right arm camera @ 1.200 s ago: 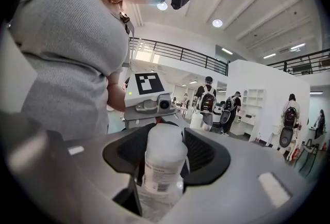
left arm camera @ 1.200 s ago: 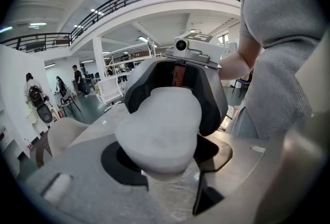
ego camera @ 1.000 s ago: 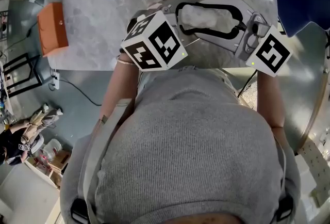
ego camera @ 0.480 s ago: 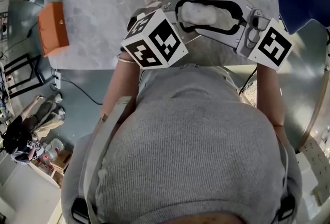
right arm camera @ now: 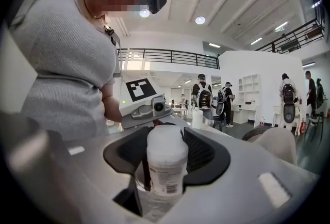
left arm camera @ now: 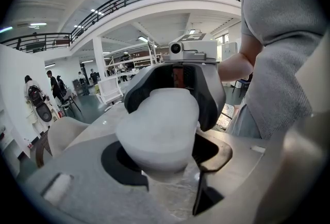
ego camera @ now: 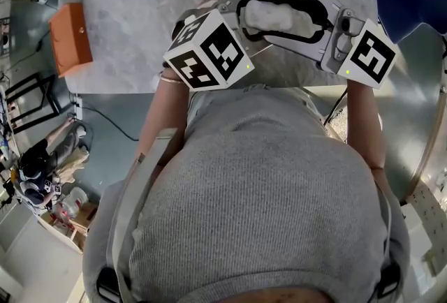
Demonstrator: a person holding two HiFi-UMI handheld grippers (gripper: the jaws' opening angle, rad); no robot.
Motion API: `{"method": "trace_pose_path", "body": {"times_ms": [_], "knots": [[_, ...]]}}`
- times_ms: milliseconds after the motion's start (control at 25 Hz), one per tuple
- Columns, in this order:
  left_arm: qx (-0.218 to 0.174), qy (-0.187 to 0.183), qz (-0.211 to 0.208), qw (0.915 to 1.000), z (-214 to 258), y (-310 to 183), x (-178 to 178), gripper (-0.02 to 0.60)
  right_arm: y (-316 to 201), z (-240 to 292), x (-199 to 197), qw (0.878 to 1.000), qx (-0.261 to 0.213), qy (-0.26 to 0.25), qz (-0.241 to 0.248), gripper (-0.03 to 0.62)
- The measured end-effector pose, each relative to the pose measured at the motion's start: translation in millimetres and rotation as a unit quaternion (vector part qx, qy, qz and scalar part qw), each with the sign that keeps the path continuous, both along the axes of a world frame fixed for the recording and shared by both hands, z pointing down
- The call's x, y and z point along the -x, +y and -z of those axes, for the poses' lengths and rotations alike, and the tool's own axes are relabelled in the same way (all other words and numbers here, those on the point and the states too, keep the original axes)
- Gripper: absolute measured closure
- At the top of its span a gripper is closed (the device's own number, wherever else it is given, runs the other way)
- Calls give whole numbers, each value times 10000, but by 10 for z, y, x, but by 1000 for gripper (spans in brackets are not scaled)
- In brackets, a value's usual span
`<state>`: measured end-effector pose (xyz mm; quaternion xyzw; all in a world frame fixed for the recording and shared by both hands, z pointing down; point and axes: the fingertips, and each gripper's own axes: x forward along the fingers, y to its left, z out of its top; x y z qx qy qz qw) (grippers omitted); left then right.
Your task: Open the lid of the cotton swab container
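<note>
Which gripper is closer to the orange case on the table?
Left. In the head view the left gripper is right of the orange case; the right gripper is farther right. Both grip the cotton swab container.

Grey marble table (ego camera: 140, 50) – orange case (ego camera: 70, 36) at its left edge

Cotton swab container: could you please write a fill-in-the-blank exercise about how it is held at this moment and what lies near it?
1. In the head view, the cotton swab container lies ____ the left gripper and the right gripper, whose jaws are closed on it.
2. In the right gripper view, the container's side shows a printed ____.
3. In the head view, the flat case on the table is ____ in colour.
Missing words: between; label; orange.
</note>
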<state>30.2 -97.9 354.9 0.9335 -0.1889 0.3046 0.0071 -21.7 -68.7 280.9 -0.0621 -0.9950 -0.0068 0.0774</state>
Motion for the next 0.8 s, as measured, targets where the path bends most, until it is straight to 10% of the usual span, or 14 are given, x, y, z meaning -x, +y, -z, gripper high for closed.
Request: {"method": "trace_pose_path", "body": {"times_ms": [800], "knots": [[-9,47,53,10000,-5,-7,15,336,-25,8,8,9989,469,-35,34,379]]}}
